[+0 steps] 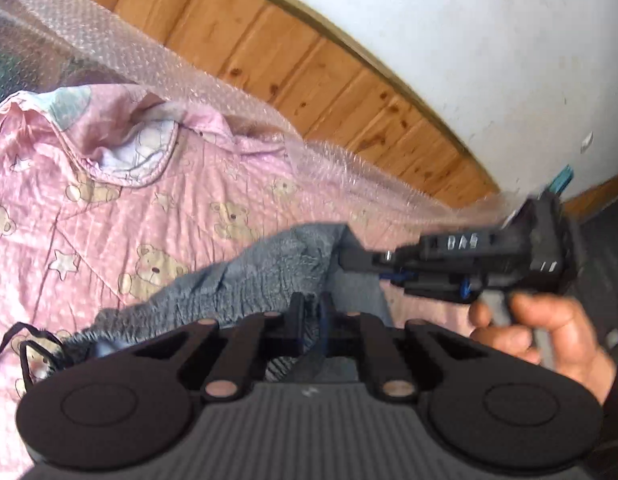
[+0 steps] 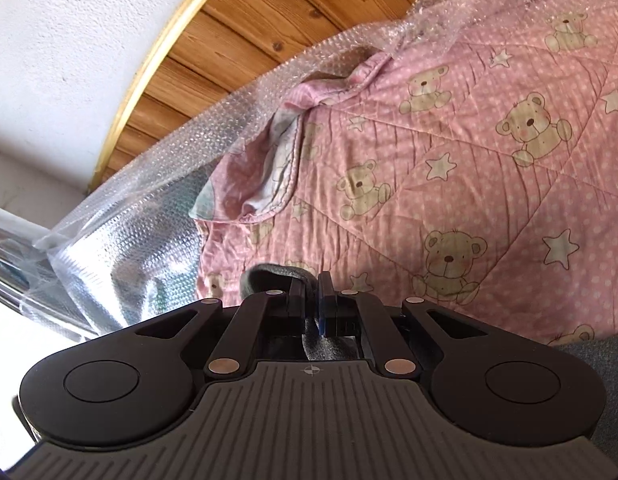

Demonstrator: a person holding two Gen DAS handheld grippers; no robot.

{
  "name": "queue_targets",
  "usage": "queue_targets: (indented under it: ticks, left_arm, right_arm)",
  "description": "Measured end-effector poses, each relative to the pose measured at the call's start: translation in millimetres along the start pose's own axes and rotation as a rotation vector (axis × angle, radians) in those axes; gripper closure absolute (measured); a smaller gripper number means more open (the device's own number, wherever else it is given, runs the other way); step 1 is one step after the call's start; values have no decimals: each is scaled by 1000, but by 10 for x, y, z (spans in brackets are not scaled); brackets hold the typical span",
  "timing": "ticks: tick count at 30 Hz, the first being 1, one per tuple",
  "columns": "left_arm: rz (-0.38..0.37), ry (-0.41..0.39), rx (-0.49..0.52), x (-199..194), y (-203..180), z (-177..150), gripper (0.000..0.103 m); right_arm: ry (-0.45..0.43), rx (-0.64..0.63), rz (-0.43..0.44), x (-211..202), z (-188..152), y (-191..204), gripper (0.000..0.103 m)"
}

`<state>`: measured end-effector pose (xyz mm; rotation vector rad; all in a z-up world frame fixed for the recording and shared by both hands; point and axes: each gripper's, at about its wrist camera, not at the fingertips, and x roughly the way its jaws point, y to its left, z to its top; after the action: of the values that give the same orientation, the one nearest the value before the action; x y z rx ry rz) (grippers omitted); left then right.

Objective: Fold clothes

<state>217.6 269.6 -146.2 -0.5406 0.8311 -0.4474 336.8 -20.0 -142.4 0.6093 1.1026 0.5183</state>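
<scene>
We pinch the grey garment (image 1: 269, 268) in both grippers, left (image 1: 311, 308) and right (image 2: 311, 296), to lift its edge over the quilt (image 2: 469, 160) for folding.

1. A pink quilt (image 1: 157, 216) printed with teddy bears and stars covers the bed.
2. Bubble wrap (image 2: 213, 128) lies along its far edge.
3. Wooden panelling (image 1: 293, 68) lines the white wall (image 1: 489, 32) beyond.
</scene>
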Motion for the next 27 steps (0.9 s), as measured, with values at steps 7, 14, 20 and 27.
queue_targets:
  ticks: [7, 14, 20, 27]
  left_arm:
    - [-38, -138, -311, -437, 690, 717, 103]
    - [-21, -35, -265, -512, 857, 790, 100]
    - [158, 144, 88, -708, 467, -91, 74]
    - [257, 150, 130, -1090, 640, -924, 63]
  right_arm:
    - [-102, -211, -154, -146, -62, 146, 56]
    - [-237, -518, -156, -280, -767, 838, 60]
    - [-136, -653, -259, -51, -842, 1002, 62]
    - [85, -820, -357, 421, -1118, 1193, 44]
